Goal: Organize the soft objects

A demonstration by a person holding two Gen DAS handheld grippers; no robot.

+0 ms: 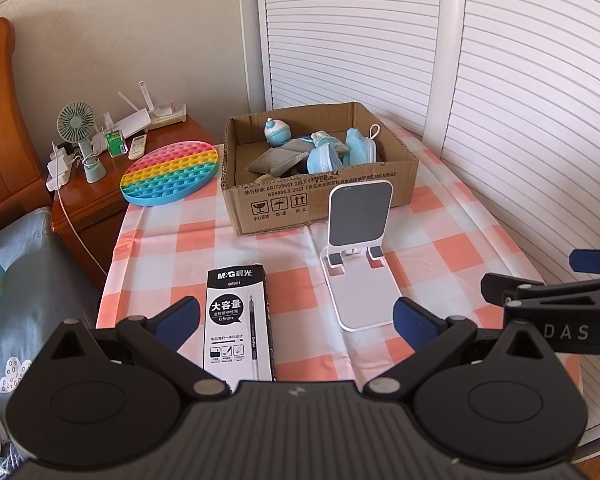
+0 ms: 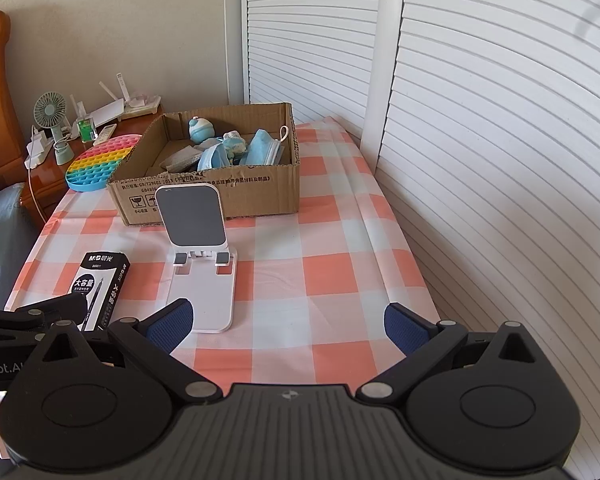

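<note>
A cardboard box (image 1: pixel 324 196) (image 2: pixel 256 192) stands at the back of the checked table. It holds blue face masks (image 1: pixel 326 160) (image 2: pixel 266 146), grey cloths (image 1: pixel 278 159) and a small blue-white toy (image 1: pixel 277 131) (image 2: pixel 201 129). A round rainbow pop-it mat (image 1: pixel 171 171) (image 2: pixel 98 166) lies left of the box, partly over the table edge. My left gripper (image 1: pixel 296 322) is open and empty above the near table, over a pen box (image 1: pixel 238 320). My right gripper (image 2: pixel 288 322) is open and empty, to the right of the left one.
A white phone stand (image 1: pixel 358 248) (image 2: pixel 198 248) stands in front of the box. The black-and-white pen box (image 2: pixel 100 284) lies near the front left. A wooden nightstand (image 1: pixel 92 196) with a fan (image 1: pixel 76 124) and chargers is at left. Louvred doors (image 2: pixel 480 120) run along the right.
</note>
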